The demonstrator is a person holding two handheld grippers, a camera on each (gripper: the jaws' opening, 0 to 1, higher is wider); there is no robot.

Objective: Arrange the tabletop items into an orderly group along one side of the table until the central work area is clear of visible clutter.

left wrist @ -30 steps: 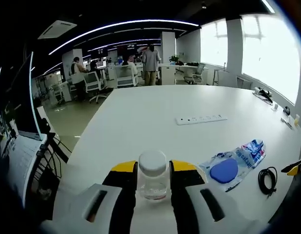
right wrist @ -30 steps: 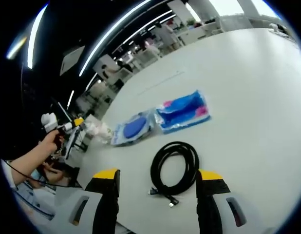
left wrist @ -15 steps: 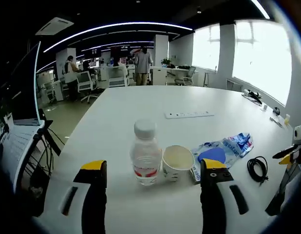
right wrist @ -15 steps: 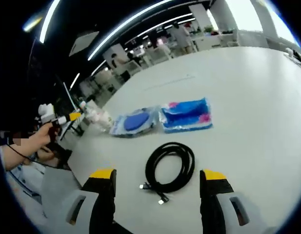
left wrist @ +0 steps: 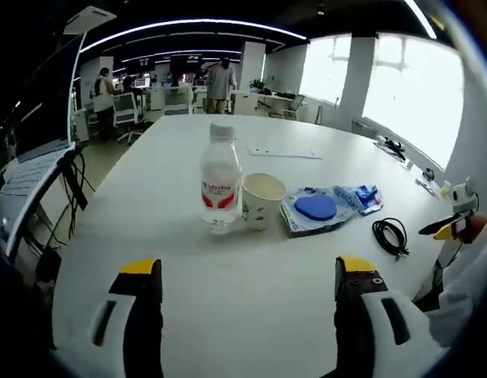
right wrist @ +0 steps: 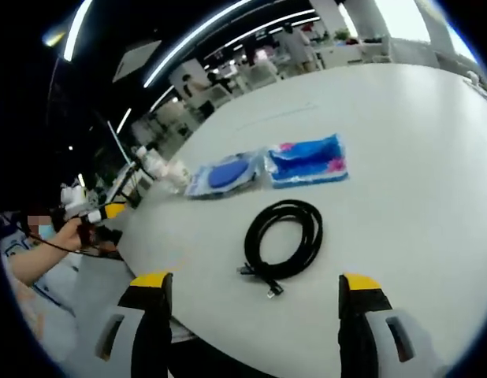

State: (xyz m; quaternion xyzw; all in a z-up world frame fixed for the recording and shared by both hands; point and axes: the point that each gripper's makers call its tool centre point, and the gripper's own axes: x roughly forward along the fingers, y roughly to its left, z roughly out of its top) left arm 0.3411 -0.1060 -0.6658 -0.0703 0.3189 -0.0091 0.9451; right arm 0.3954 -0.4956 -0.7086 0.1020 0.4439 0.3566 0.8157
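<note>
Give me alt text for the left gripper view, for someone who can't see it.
A clear plastic water bottle with a red label stands beside a paper cup on a white table, with the open left tool in front. A coiled black cable lies right.

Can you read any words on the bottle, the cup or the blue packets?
Water bottle: red label with white print, too blurred to read.
Paper cup: small green marks, unreadable.
Blue packets: print too small to read.
No text here is readable.

The right gripper [right wrist: 253, 293] stood open low in frame, a coiled black cable [right wrist: 284, 241] just above; two blue packets [right wrist: 269, 166] lay higher on the white table [right wrist: 417, 165].
</note>
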